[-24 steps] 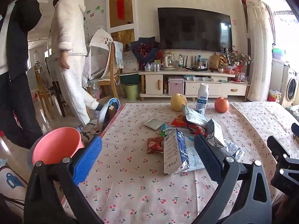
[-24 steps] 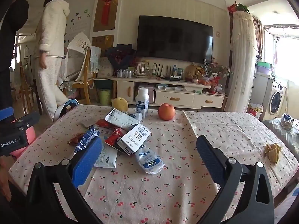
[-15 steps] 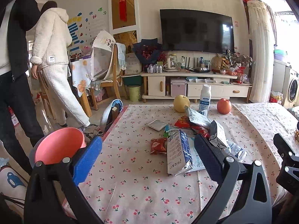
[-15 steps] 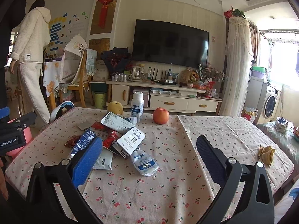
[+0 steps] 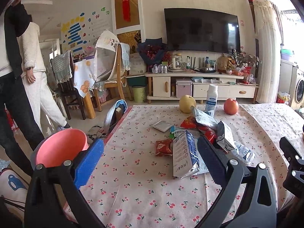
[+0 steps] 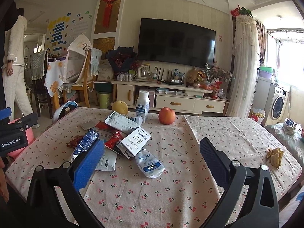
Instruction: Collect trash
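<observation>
Premises are presenting as a lived-in family living room in a private home. A large television (image 6: pixel 176 41) is hanging on the wall above a cream media cabinet (image 6: pixel 171 96) that is carrying a kettle, bottles and ornaments. A red knot decoration (image 6: pixel 110 0) is hanging beside it. A table under a cherry-print cloth (image 6: pixel 152 190) is standing in front. Wooden chairs (image 5: pixel 115 72) are standing draped with covers, and a washing machine (image 6: pixel 277 104) is showing near the window.

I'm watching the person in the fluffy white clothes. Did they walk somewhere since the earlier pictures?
Yes. In the left wrist view, the person in white has gone left, away from the wooden chair, and now stands partly behind the person in black.
</observation>
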Motion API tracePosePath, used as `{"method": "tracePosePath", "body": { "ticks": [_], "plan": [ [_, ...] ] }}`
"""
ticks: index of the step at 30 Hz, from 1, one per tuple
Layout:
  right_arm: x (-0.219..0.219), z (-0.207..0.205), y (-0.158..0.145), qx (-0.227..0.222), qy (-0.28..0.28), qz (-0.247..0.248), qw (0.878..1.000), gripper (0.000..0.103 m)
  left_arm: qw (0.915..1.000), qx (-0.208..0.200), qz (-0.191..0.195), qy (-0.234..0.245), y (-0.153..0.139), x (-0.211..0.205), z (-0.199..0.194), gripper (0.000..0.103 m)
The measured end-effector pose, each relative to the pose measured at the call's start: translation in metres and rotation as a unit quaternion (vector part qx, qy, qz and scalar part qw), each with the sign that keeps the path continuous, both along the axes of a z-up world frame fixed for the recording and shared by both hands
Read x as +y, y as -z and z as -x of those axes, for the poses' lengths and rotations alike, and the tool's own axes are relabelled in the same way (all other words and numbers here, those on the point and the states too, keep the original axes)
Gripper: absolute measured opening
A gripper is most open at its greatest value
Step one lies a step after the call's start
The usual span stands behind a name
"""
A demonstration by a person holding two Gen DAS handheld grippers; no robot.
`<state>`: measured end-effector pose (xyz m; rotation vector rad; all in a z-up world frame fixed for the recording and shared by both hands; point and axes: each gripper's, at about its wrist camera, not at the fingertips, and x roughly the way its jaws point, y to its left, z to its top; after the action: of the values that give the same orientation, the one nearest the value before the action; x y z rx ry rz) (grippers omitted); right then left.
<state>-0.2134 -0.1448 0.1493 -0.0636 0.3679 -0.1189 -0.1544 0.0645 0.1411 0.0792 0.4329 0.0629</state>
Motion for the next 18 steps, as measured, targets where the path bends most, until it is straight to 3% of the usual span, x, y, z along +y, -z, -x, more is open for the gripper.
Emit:
{"method": "tracePosePath", "body": {
  "ticks": [18],
  "plan": [
    [-0.002, -0.012, 0.012, 0.012, 0.000, 0.000, 1.000, 0.099, 0.9999, 0.006, -0.009, -0.003, 0.009, -0.003, -0.004, 0.099]
  ]
}}
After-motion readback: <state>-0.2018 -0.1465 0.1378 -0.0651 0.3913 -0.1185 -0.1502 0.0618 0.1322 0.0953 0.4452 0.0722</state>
